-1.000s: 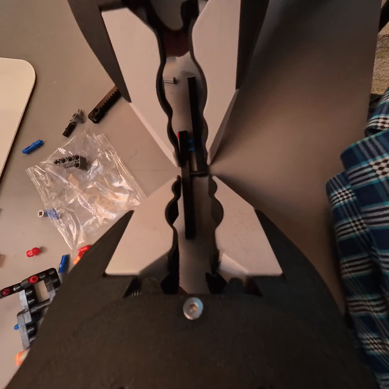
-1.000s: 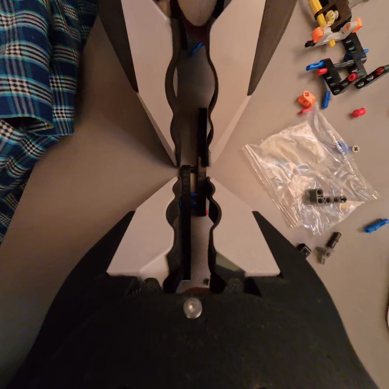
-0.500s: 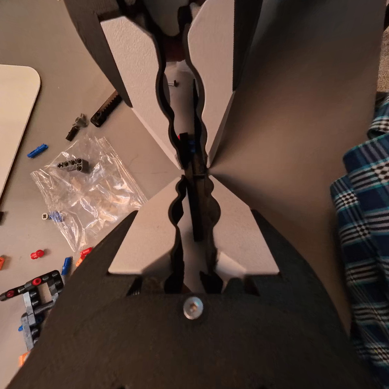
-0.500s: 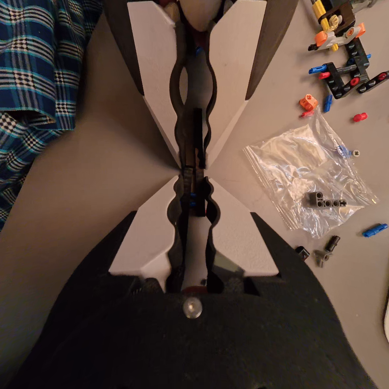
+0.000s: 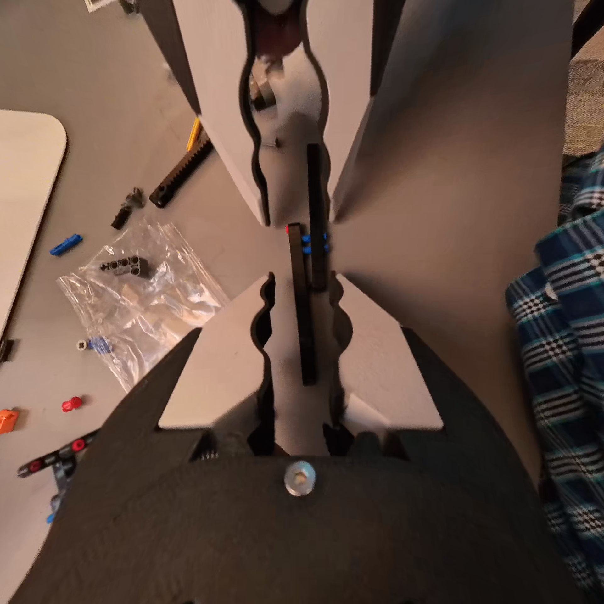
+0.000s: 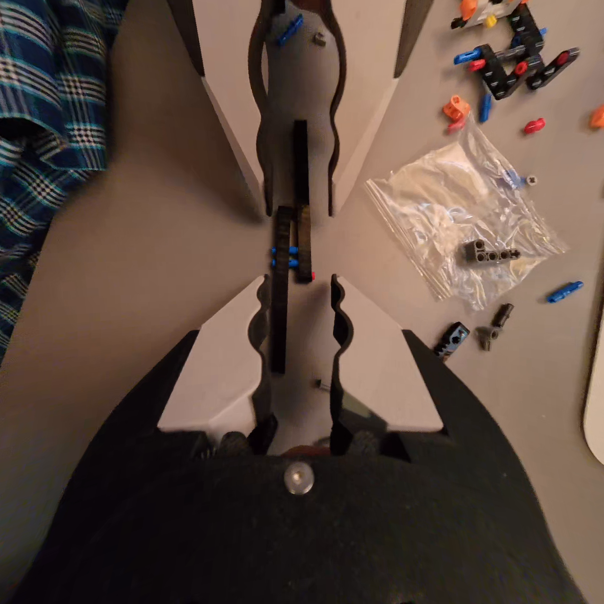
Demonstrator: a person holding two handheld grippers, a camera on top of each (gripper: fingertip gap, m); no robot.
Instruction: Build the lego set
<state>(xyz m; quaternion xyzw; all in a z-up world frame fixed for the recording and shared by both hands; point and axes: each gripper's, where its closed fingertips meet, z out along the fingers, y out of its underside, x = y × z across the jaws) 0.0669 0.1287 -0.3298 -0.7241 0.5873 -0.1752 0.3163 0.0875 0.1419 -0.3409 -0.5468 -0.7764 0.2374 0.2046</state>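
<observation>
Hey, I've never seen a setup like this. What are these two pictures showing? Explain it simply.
A person holds two hand tools, each with a camera looking along its two fingers. One picture is from the left gripper, the other from the right gripper; they face each other. Both are open. Between them sit two black beams joined by blue pins, gripped by neither. On the grey table lie a plastic bag and a partly built frame.
</observation>
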